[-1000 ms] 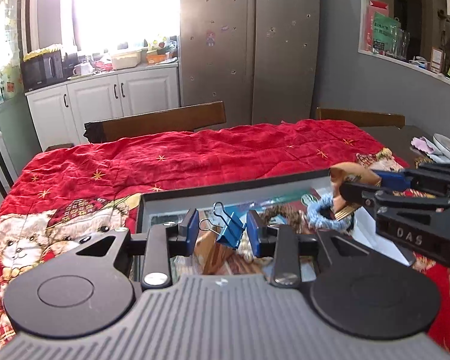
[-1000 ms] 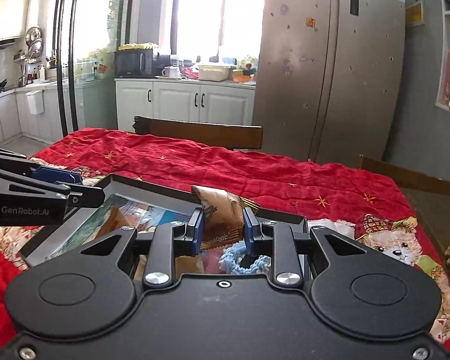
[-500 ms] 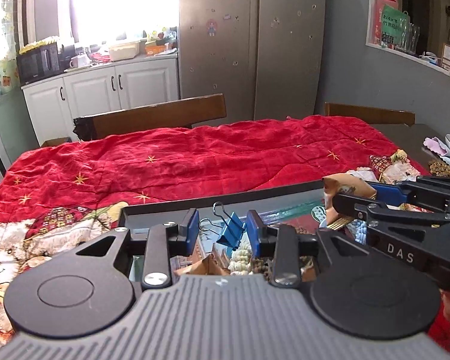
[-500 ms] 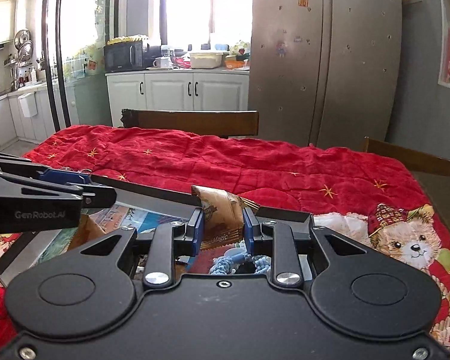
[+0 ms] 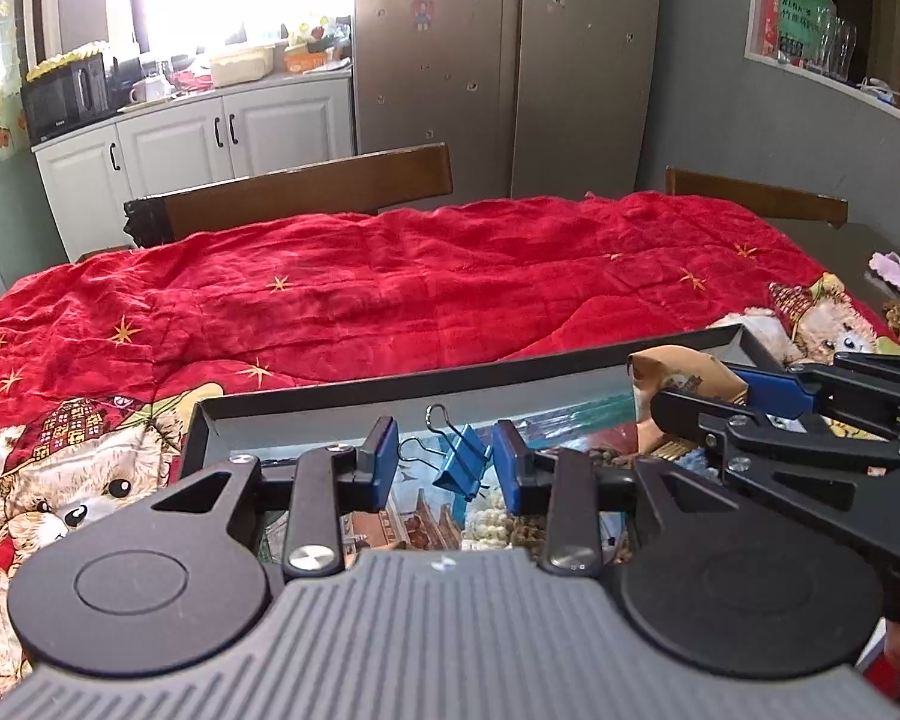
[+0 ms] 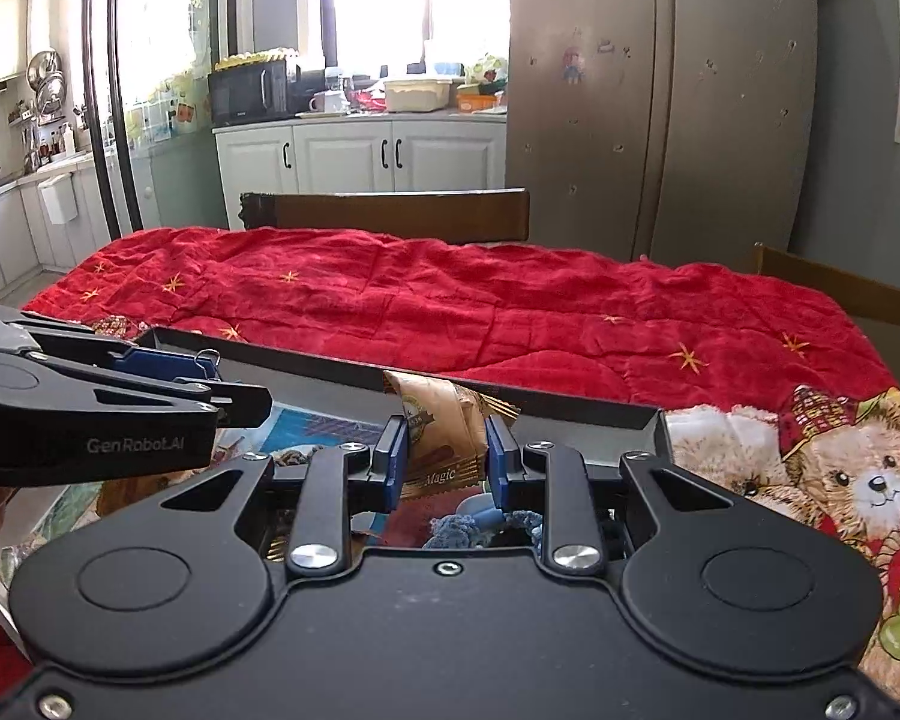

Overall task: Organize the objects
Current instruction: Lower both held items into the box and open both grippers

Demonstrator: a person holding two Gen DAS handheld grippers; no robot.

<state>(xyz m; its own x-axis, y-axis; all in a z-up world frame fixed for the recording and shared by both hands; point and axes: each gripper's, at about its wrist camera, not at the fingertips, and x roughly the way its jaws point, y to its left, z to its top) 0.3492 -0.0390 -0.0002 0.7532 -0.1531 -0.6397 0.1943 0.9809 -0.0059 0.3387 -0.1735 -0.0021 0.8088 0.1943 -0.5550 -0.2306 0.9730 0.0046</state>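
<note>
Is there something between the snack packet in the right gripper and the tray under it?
Nothing blocks the way. The snack packet hangs in the right gripper over the tray. Below lies only a blue knitted thing.

A blue binder clip (image 5: 463,463) with its wire handles sticking up and to the left is seen tilted, caught between two blue pads above the tray. A tan and brown snack packet (image 6: 441,441) printed with "Magic" is held upright, pinched at its sides, crinkled top edge poking up over the far rim. Both are hung above a dark, shallow rectangular tray (image 5: 390,387) that's been set on a red bedspread, with a blue knitted ring (image 6: 480,525) and other small bits lying inside on a printed picture liner.
</note>
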